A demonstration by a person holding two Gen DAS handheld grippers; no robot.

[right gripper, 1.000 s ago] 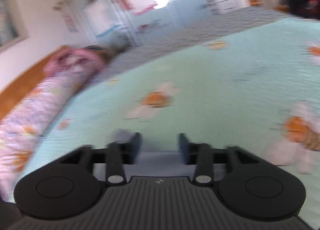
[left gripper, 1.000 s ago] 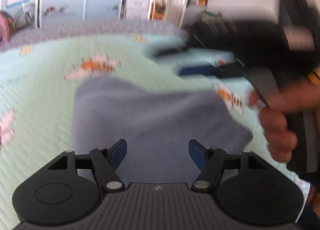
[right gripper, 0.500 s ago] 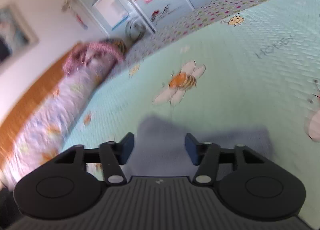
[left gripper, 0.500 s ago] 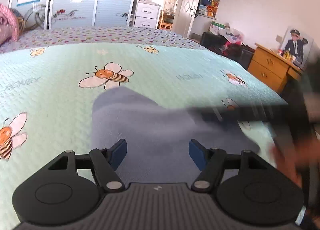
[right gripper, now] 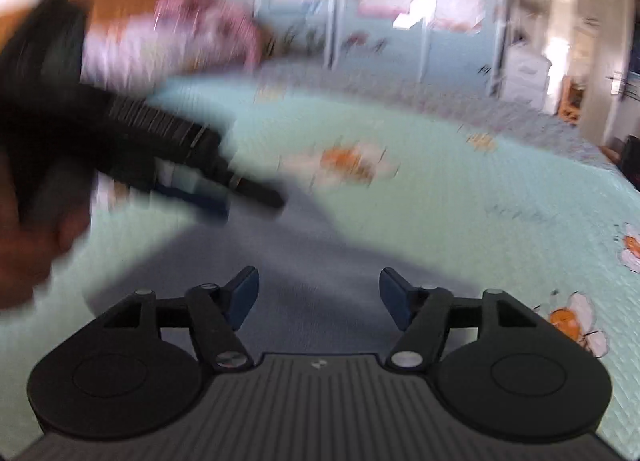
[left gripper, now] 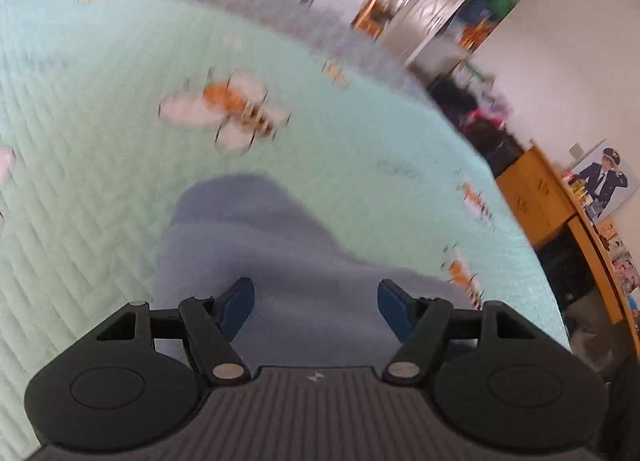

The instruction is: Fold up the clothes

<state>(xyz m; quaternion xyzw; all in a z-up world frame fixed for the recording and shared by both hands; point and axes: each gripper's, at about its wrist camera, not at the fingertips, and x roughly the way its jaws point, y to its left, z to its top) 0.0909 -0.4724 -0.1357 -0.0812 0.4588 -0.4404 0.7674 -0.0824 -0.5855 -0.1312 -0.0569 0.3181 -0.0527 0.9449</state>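
With both hand-held grippers released (right hand-held gripper (right gripper: 316, 295) opening, left hand-held gripper (left gripper: 316, 307) empty), I align over the blue-grey knit garment (left gripper: 280, 245) edge before pinching.

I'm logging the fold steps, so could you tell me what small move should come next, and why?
Probably lower the right tool onto the blue garment and pinch its near edge: its jaws are opening with nothing between them, and the cloth lies loose on the bee-print bedspread.

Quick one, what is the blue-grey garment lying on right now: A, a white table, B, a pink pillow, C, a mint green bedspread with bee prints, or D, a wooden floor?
C: the blue-grey garment lies spread on the mint green bedspread, and a printed bee shows just beyond it.
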